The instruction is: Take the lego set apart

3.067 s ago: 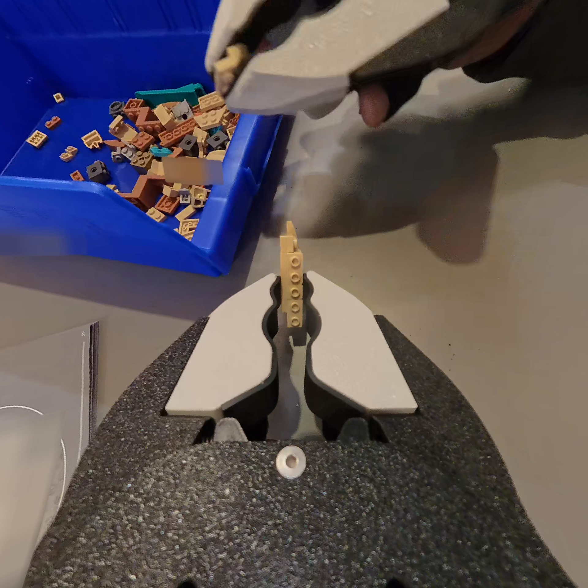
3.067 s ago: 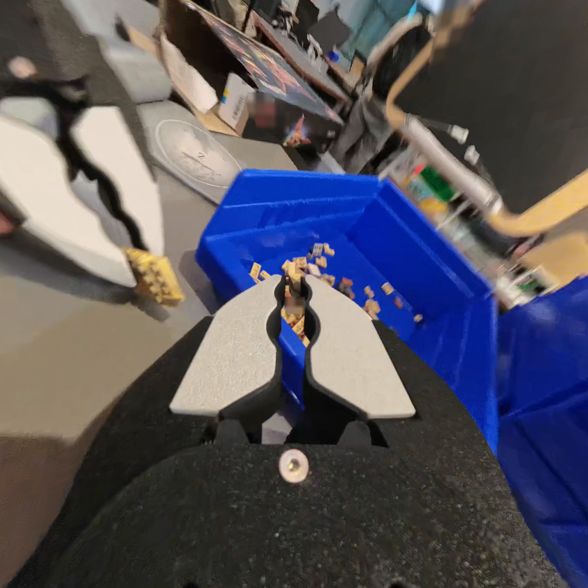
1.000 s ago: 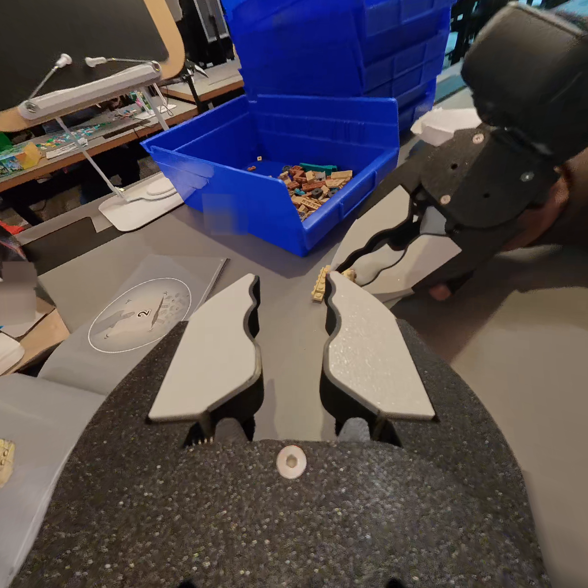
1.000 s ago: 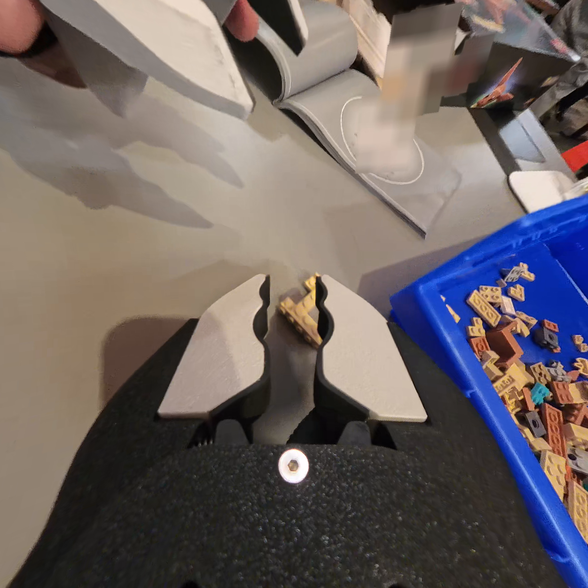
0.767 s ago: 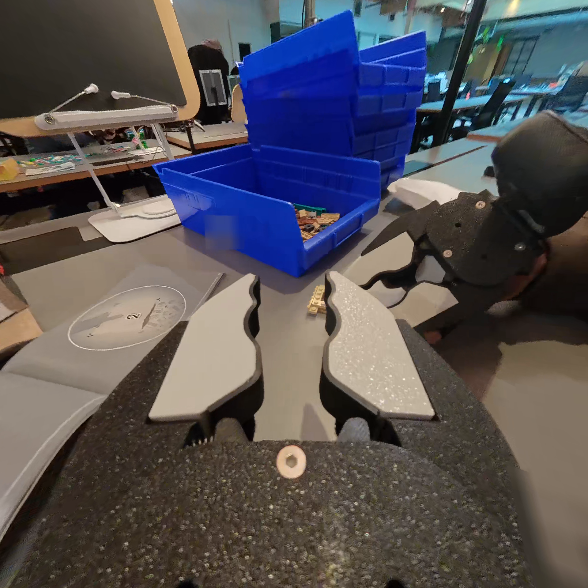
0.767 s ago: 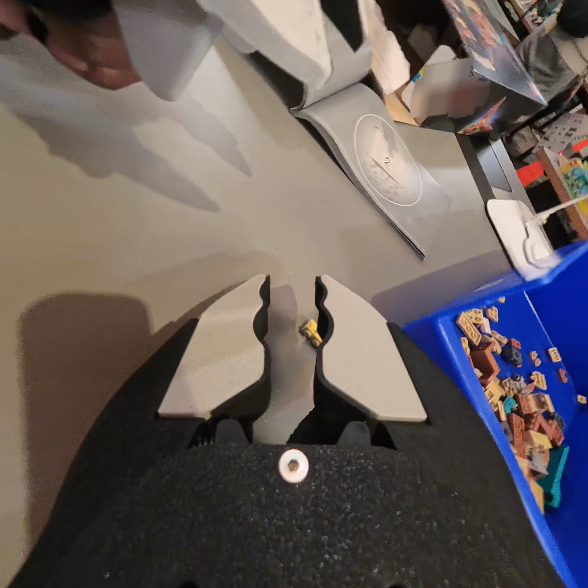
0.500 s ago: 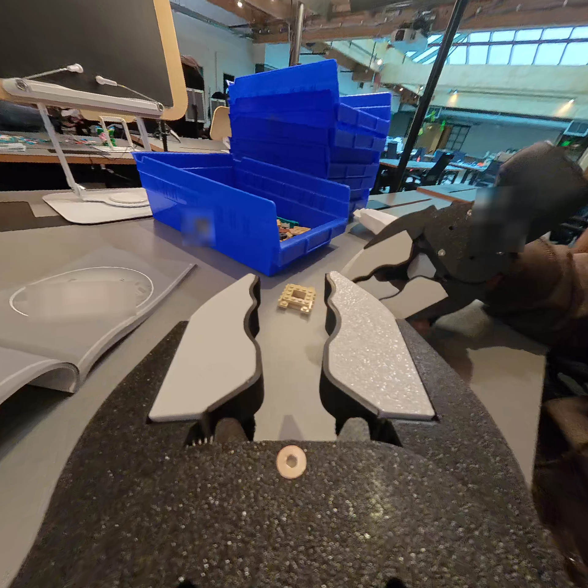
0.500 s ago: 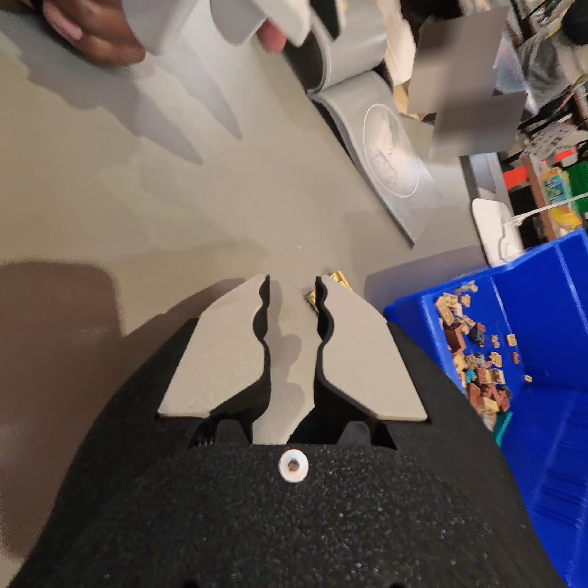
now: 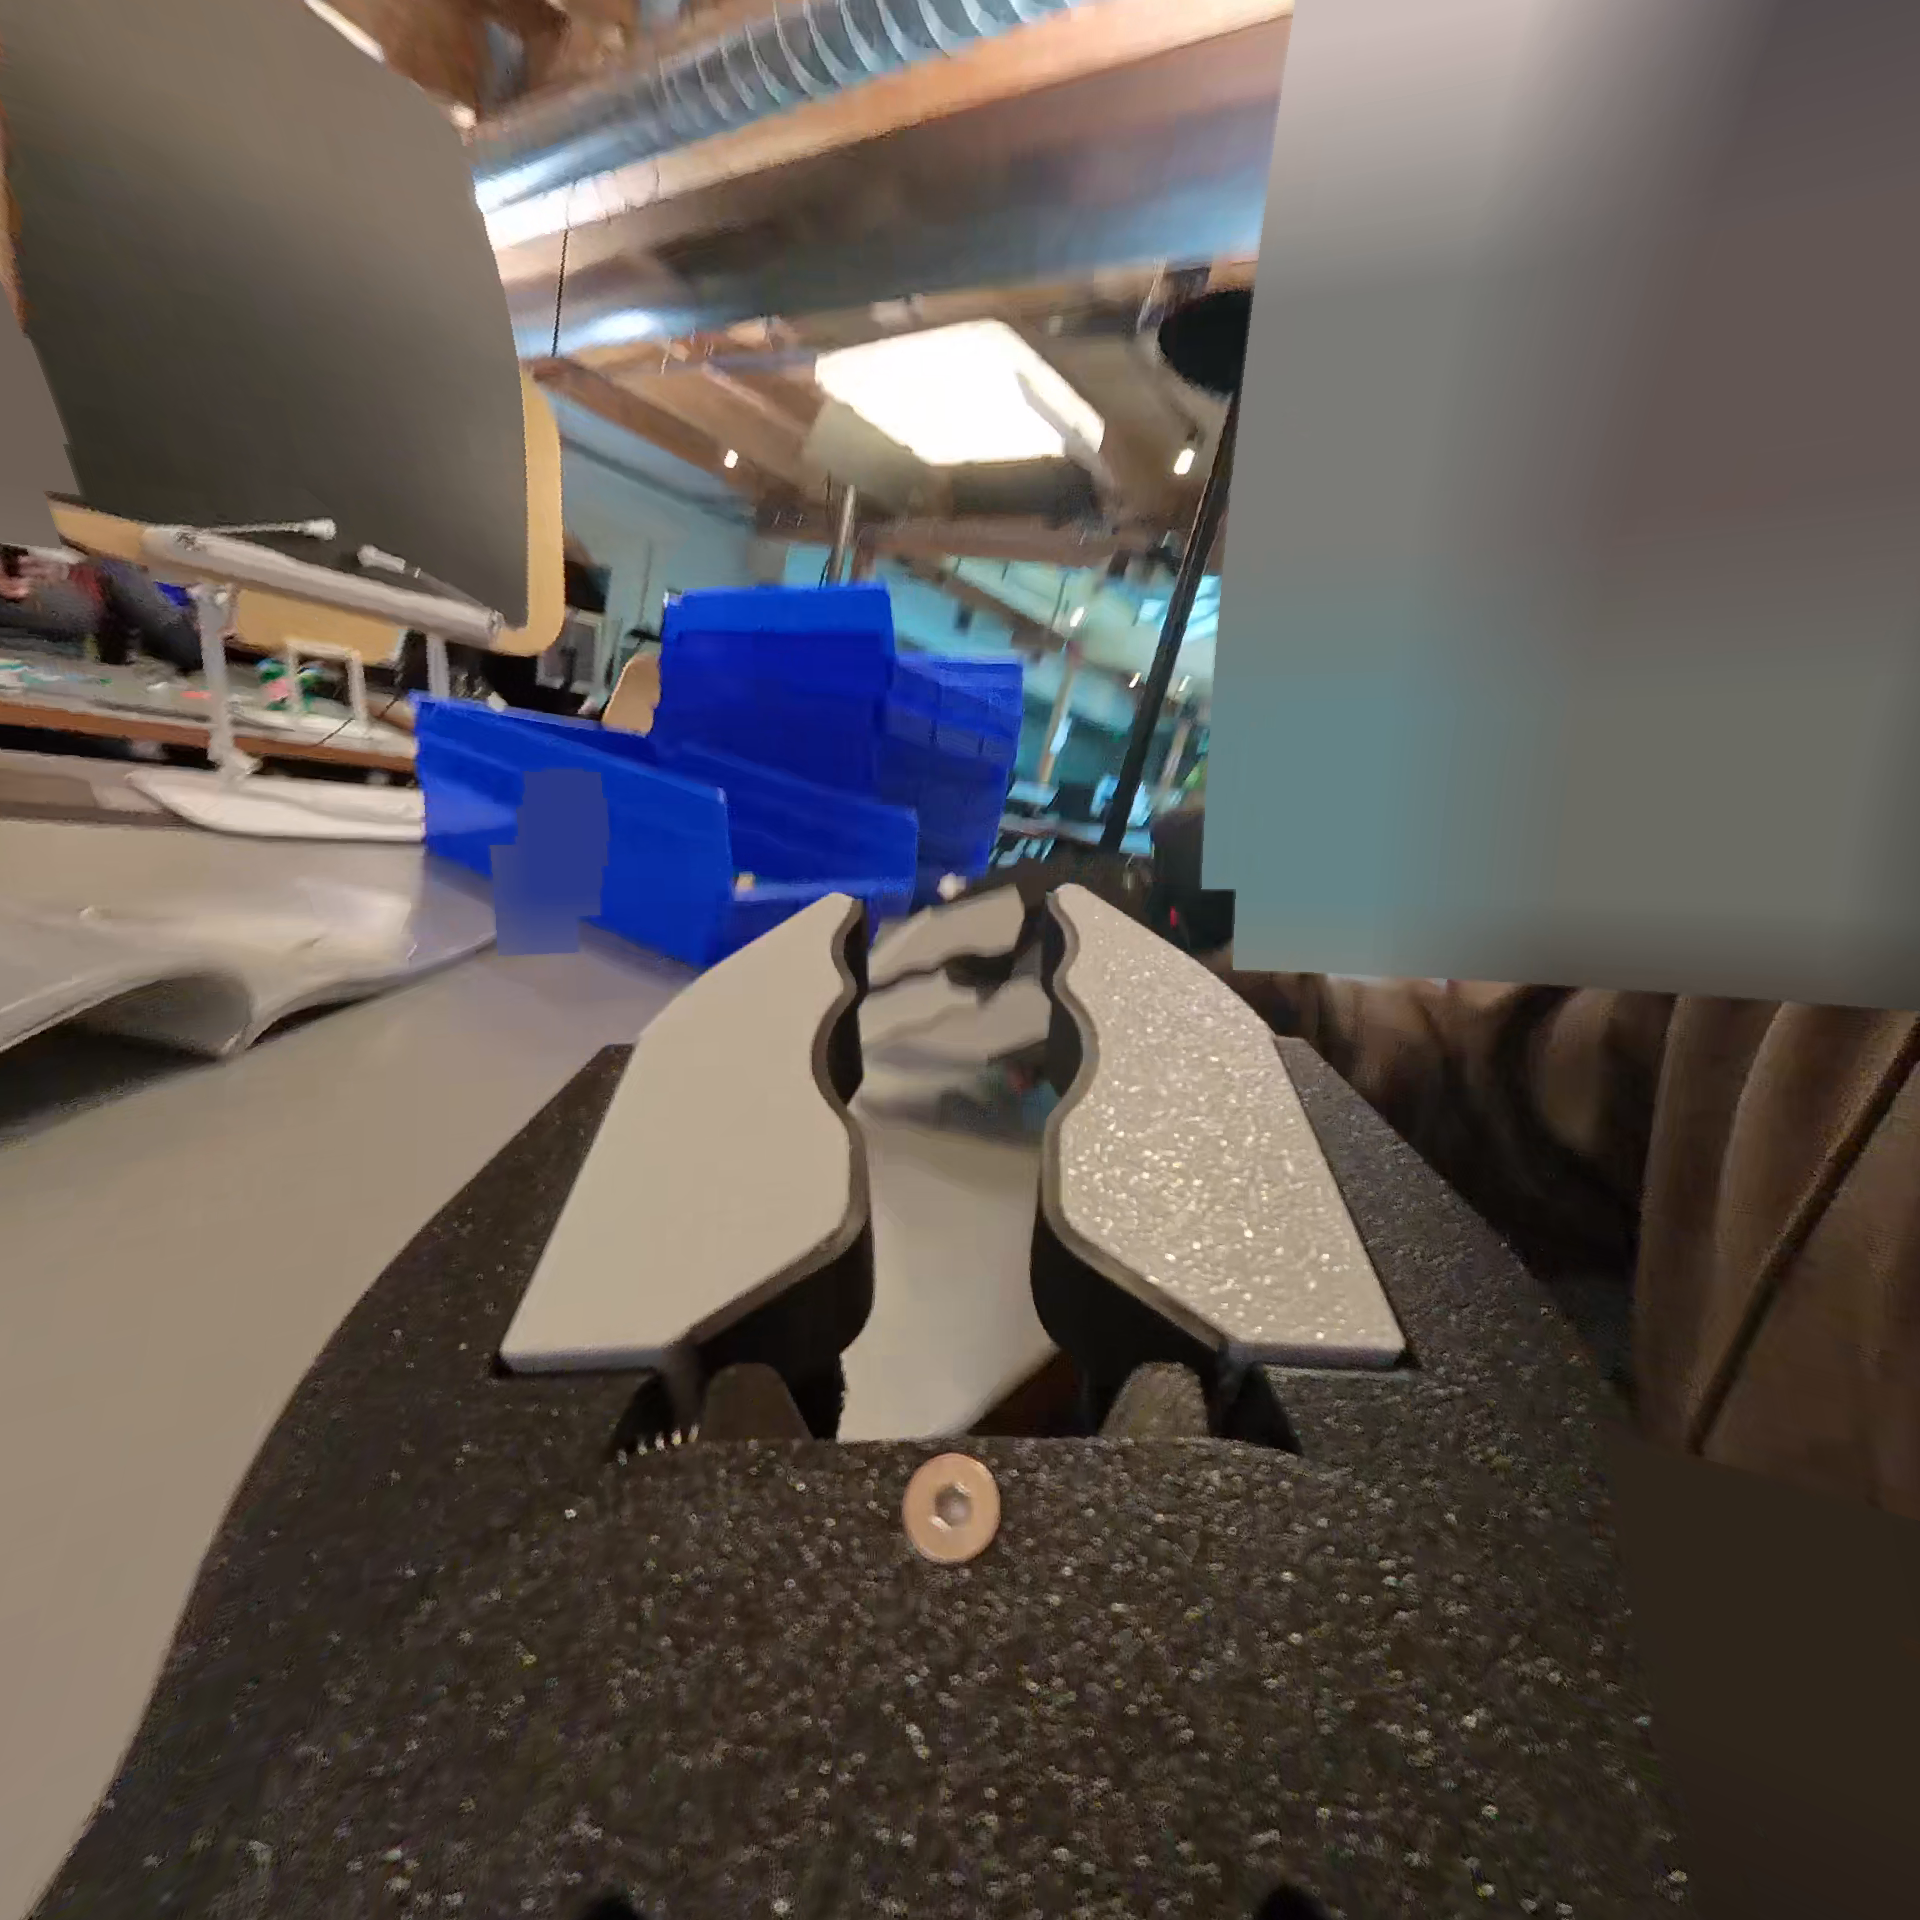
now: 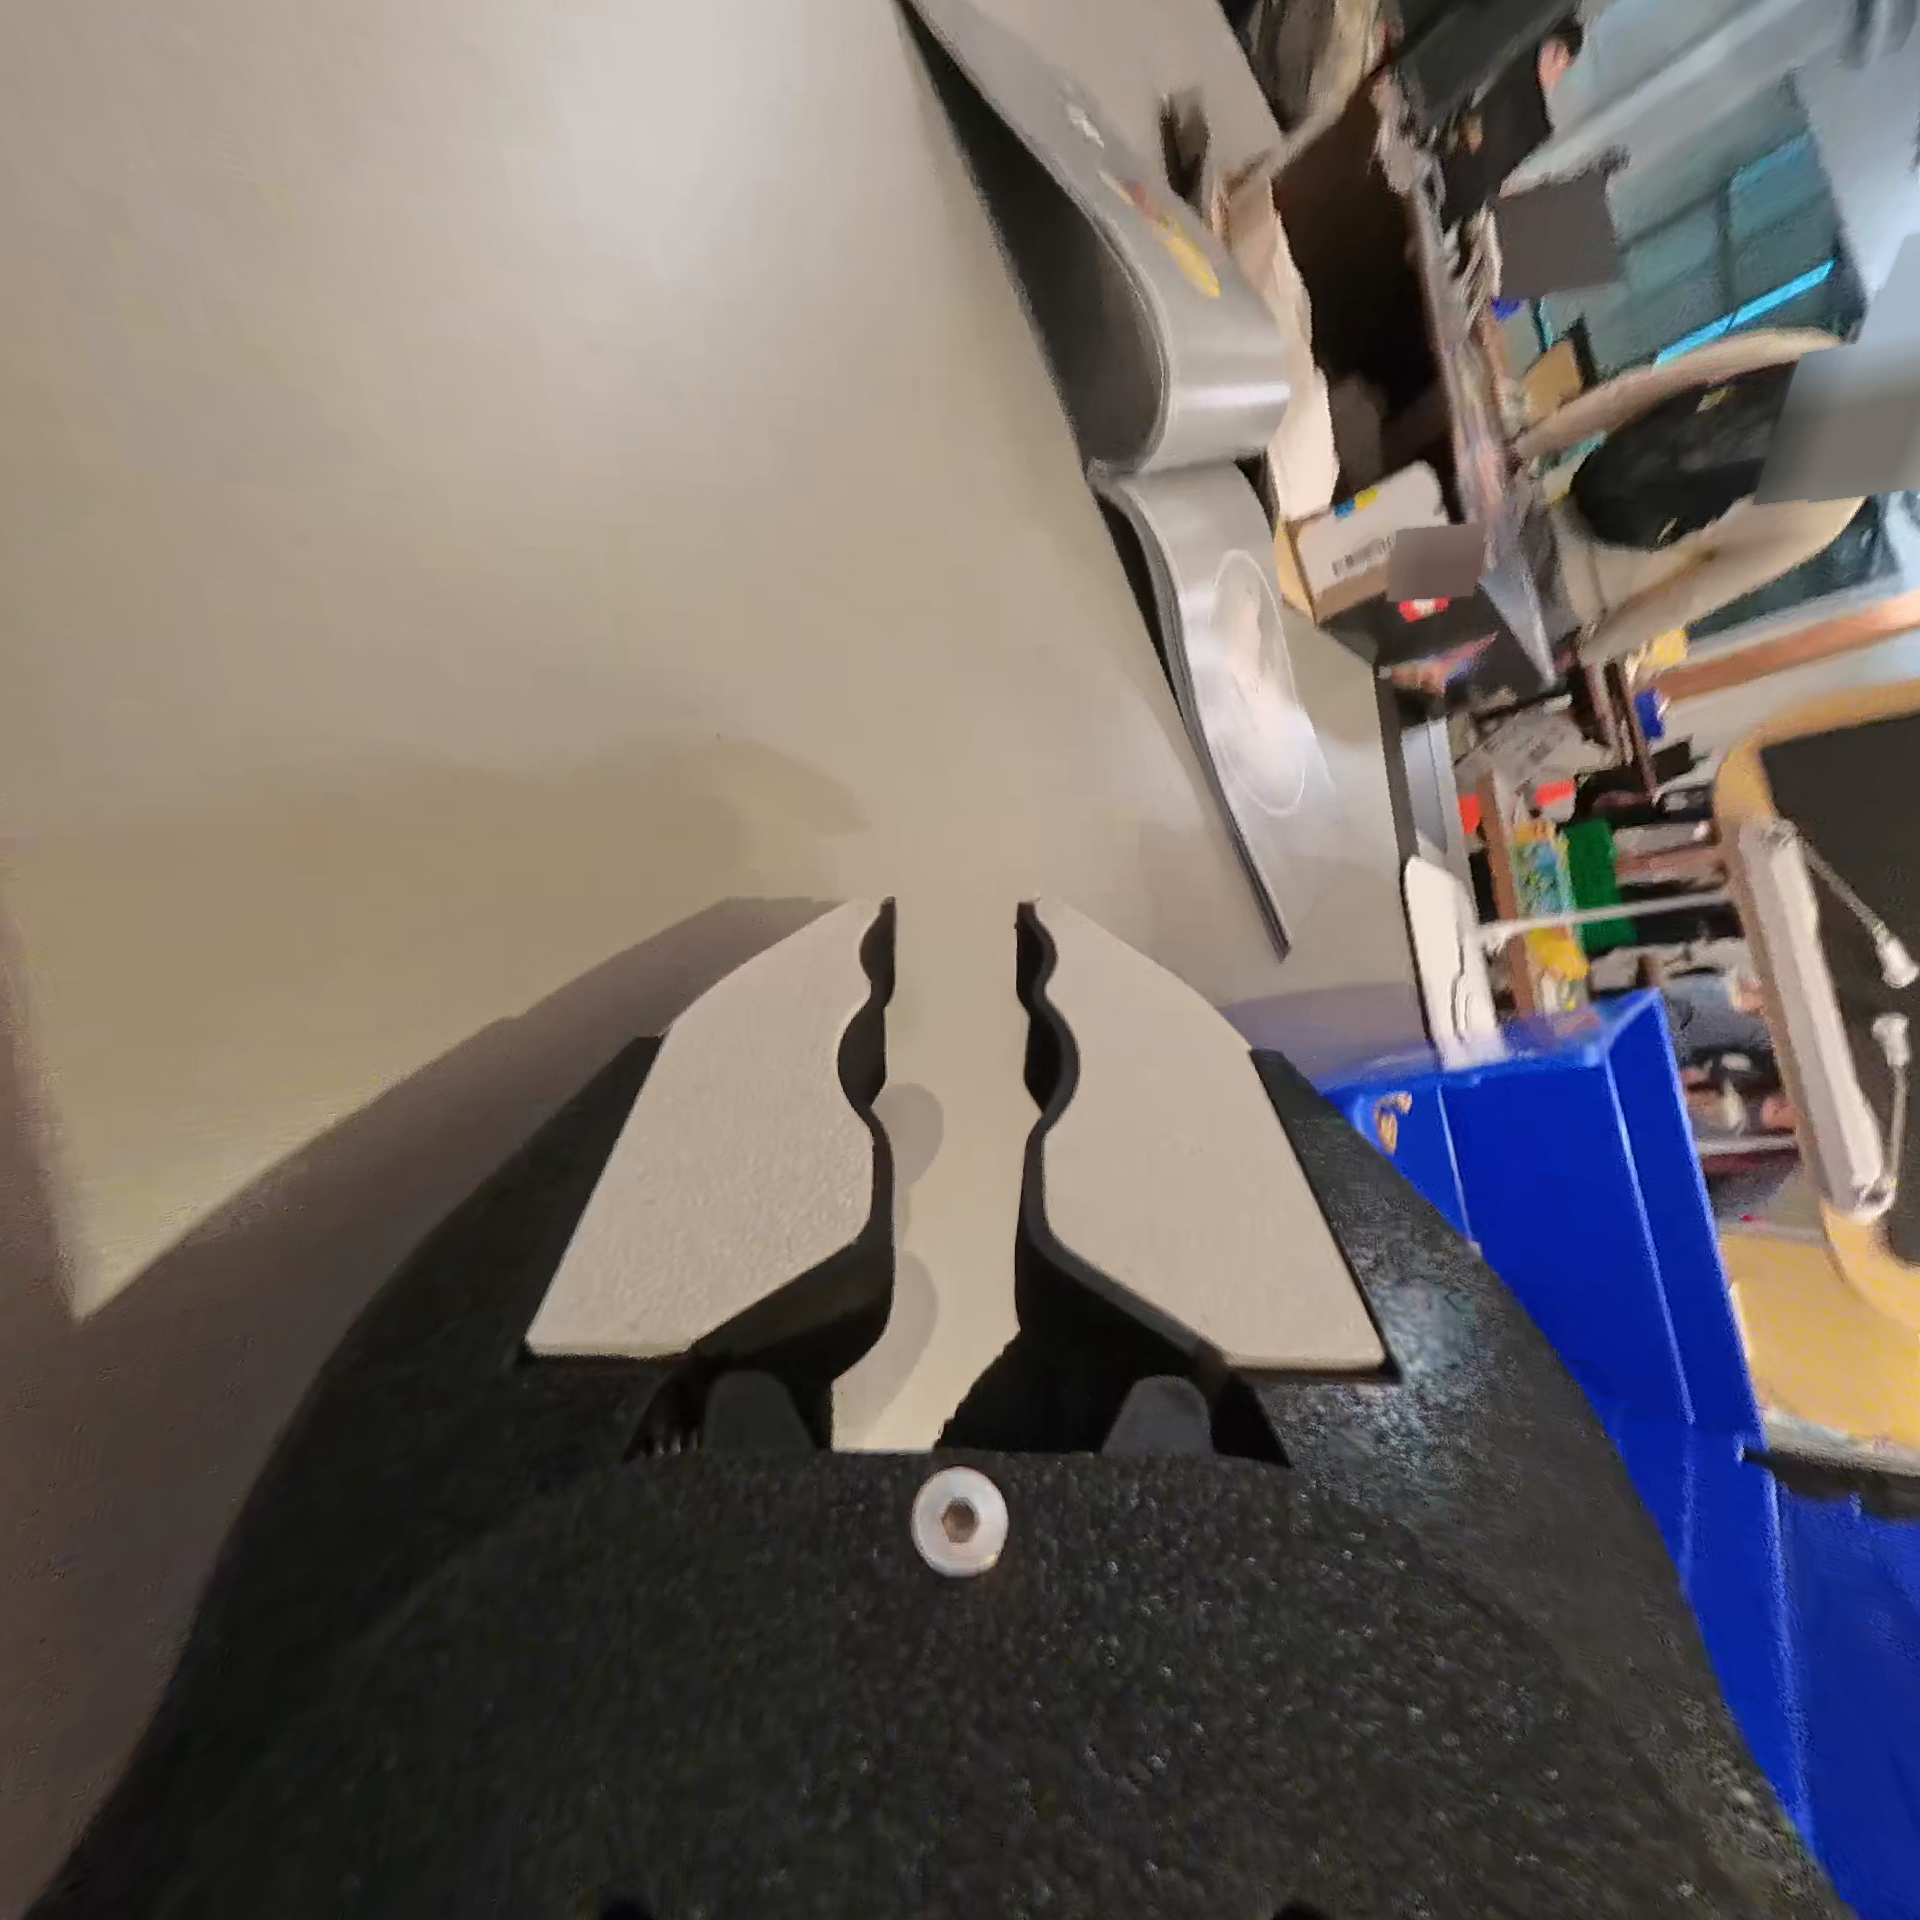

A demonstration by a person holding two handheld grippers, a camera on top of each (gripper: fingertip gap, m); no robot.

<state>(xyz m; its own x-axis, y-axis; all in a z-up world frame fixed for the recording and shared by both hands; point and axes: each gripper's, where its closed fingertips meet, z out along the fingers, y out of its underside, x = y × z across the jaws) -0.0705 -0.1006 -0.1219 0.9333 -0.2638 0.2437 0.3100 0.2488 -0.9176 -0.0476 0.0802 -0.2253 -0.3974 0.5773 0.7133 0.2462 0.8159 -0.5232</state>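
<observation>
On the grey table (image 9: 260, 1195), an open grey booklet (image 9: 197, 966) lies left of the blue plastic bin (image 9: 665, 852). The left gripper (image 9: 951, 914) has its jaws parted and holds nothing. The right gripper (image 10: 956, 914) also stands slightly open and bare above the table, beside the bin.

Blue bins (image 9: 665, 862); open grey booklet (image 9: 208, 966); grey table (image 10: 416, 416).
</observation>
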